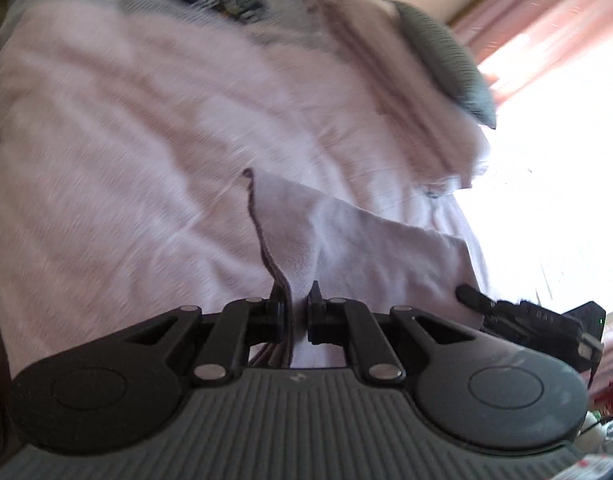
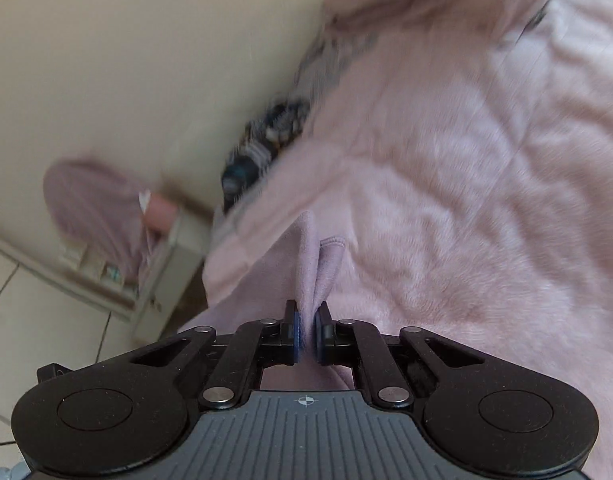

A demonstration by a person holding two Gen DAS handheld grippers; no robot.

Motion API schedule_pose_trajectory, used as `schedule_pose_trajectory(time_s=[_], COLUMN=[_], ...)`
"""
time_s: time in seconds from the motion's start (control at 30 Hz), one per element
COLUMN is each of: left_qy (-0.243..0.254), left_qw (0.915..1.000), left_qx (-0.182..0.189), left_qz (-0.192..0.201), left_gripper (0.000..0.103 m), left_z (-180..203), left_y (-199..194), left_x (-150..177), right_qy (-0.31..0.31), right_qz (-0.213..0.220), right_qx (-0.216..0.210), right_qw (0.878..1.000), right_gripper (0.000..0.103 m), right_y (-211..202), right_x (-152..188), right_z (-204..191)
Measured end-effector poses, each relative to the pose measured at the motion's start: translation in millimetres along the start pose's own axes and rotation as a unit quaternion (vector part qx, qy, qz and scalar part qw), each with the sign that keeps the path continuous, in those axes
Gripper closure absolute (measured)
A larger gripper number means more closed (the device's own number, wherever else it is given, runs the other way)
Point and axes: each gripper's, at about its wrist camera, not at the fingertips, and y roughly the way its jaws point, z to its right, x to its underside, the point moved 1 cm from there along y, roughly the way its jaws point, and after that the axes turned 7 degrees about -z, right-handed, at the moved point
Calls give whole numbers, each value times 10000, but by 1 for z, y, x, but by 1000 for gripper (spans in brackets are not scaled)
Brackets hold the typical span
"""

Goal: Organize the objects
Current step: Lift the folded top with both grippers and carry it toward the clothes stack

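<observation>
Both grippers are clamped on a pale lilac cloth (image 1: 346,240) lifted just above the pink blanket (image 1: 126,140): the left gripper (image 1: 295,300) pinches its dark-hemmed edge, the right gripper (image 2: 307,320) a gathered fold of it.

Your left claw (image 1: 294,300) pinches the small cloth (image 1: 346,240) on the blanket (image 1: 126,140); a pillow (image 1: 446,56) lies ahead to its right.
</observation>
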Motion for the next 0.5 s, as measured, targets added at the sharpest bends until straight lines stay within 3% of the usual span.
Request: schedule_pose_trajectory(time_s=[0.13,0.27,0.37,0.5], left_qy=[798,1681,2323,3036], left_qw=[9959,9798,9577,9195], left_qx=[436,1071,1662,2355], left_qz=[-6,-142,-343,-826], left_gripper=[97,97,97,97], left_z=[62,132,182,245], left_y=[-21,-37,-44,-47], left_x=[-15,-16,-6,20], right_qy=[41,172,313,689], right_qz=[1014,2099,2858,3813], right_qx=[287,617,1079,1663], right_qw=[9944,9756,9517,9067], right_gripper=[99,100,99,100], right_y=[-83,-170,-233,-303], right_x=[22,60,100,164], right_z=[-44,-86,-116,-156])
